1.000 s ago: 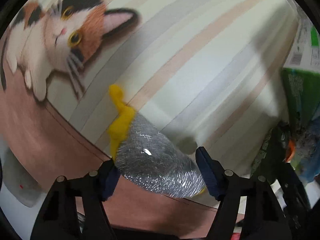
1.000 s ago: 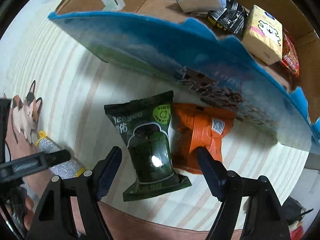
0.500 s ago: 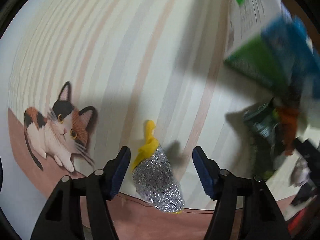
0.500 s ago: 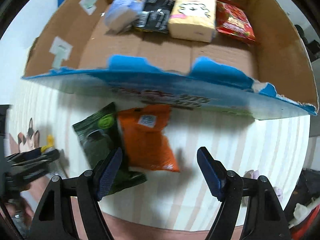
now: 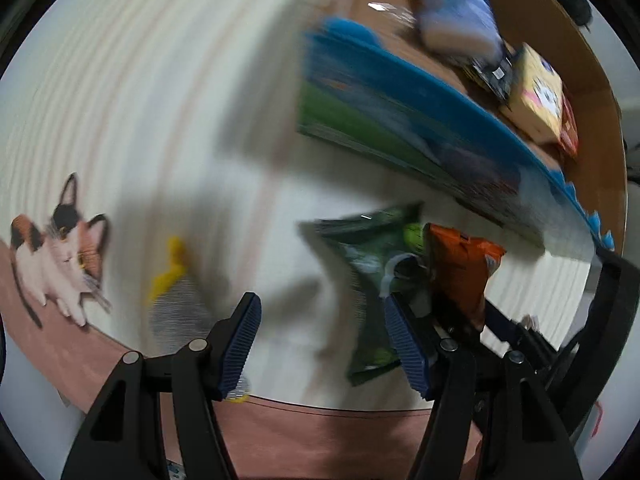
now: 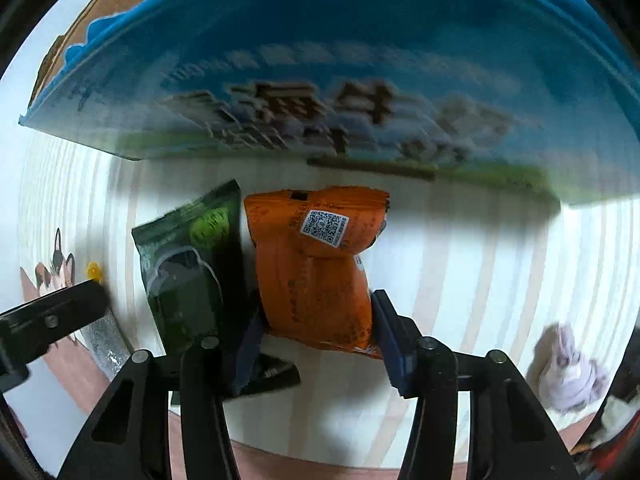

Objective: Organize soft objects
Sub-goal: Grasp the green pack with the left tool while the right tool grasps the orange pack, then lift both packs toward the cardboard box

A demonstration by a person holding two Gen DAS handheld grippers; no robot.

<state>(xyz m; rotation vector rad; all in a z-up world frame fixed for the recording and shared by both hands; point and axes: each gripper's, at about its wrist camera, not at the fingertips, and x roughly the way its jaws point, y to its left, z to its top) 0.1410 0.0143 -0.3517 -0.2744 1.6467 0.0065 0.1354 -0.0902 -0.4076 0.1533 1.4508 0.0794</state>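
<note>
Your right tool (image 6: 316, 332) has closed in from hovering and now brackets the orange pouch (image 6: 316, 264) on the worktop (image 6: 480, 248) before the cardboard box (image 6: 320, 80), contact unclear, while your left tool (image 5: 324, 336), jaws apart and empty, has swung off the silver-and-yellow soft toy (image 5: 176, 304), so boxing can begin.

The orange packet (image 6: 316, 264) bears a QR code; the box's (image 6: 320, 80) blurred print seems unreadable.

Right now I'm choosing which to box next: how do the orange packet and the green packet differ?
The orange packet sits between the right gripper pads; the green packet lies free beside it. The orange packet shows a white QR label; the green packet shows a lime round mark. Both are soft pouches on the striped mat, outside the cardboard box.
</note>
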